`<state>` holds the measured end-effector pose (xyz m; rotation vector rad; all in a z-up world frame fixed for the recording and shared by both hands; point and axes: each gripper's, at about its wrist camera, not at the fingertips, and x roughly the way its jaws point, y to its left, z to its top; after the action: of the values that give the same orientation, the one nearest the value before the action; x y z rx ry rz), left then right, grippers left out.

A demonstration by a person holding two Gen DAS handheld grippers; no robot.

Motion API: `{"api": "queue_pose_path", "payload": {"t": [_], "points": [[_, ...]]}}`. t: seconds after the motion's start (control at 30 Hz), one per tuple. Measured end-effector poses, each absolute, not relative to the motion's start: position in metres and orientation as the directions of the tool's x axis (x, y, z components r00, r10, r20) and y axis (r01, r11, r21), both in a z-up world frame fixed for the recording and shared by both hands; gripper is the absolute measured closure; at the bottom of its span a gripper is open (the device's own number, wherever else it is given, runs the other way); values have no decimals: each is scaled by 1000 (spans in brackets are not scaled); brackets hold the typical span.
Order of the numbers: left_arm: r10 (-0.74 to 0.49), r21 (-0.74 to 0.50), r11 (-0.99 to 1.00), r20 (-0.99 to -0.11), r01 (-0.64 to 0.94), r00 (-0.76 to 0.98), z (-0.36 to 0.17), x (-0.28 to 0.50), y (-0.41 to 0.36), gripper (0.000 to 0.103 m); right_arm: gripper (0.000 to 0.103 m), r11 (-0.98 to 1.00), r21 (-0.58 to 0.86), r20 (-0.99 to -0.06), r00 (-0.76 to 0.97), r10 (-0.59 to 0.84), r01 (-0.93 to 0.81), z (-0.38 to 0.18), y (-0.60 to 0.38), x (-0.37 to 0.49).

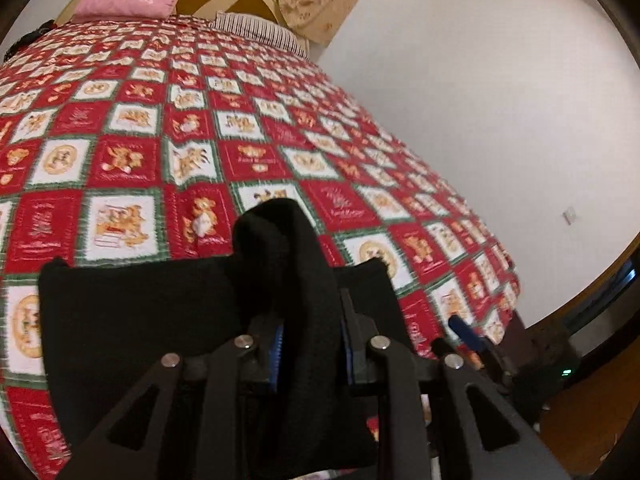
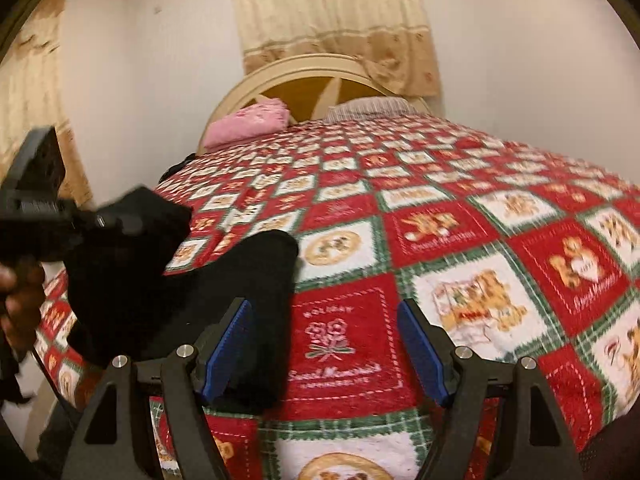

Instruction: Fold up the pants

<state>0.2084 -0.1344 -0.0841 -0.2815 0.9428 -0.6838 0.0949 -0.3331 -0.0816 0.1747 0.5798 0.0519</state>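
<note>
A bed (image 1: 280, 128) is covered by a red, white and green checked quilt (image 2: 460, 240) printed with bears.

The black pants (image 1: 140, 320) are seen near the foot edge of the bed, toward its left corner as viewed from the right wrist. Part of the cloth lies flat on the quilt; a thick fold is lifted off it.

Left gripper (image 1: 312, 344): the jaws are set narrow and are clamped on the raised fold of the pants, which bulges up between the blue pads (image 1: 278, 350) and drapes over the flat part. In the right wrist view the same gripper (image 2: 120, 220) is seen at the left, blurred, with black cloth hanging from it above the left edge of the bed. A hand (image 2: 16, 292) is partly seen behind it.

Right gripper (image 2: 324, 344): the jaws are held wide, with nothing between the blue pads (image 2: 226, 350). Only quilt is seen in the gap. The left pad stands just beside, and partly in front of, the pants' edge; contact cannot be told.

At the head edge of the bed a pink pillow (image 2: 248, 122) and a striped pillow (image 1: 260, 30) are laid against a cream and brown headboard (image 2: 304, 80). A beige curtain (image 2: 332, 12) is hung behind it. White walls (image 1: 500, 100) are noted on the right.
</note>
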Motion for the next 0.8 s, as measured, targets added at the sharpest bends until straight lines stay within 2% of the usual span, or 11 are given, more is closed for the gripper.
{"api": "queue_pose_path", "payload": {"t": [0.07,0.23,0.4,0.47,0.67,0.8], "points": [[-652,-505,754,-657,420,379,-93,206,-148,79,27,983,183,-542,836,86,17,-83,-337,96],[-676,-507,726,-652,464,345,-94,200,-168,67,27,980,196,-551,831,75,41,-86,-343,98],[-708,-469,694,-586,547,395,-70,178,-158,46,27,966,254,-523,846,101,41,-83,-354,96],[-697,-440,705,-578,557,425,-66,174,-150,42,27,957,289,-493,863,115,38,-79,-359,92],[-561,-299,817,-610,493,559,-77,173,-108,42,27,929,368,-446,870,209,-35,-52,-343,81],[-515,-314,853,-633,417,578,-94,182,-83,42,27,934,335,-512,809,288,-121,-43,-299,95]]}}
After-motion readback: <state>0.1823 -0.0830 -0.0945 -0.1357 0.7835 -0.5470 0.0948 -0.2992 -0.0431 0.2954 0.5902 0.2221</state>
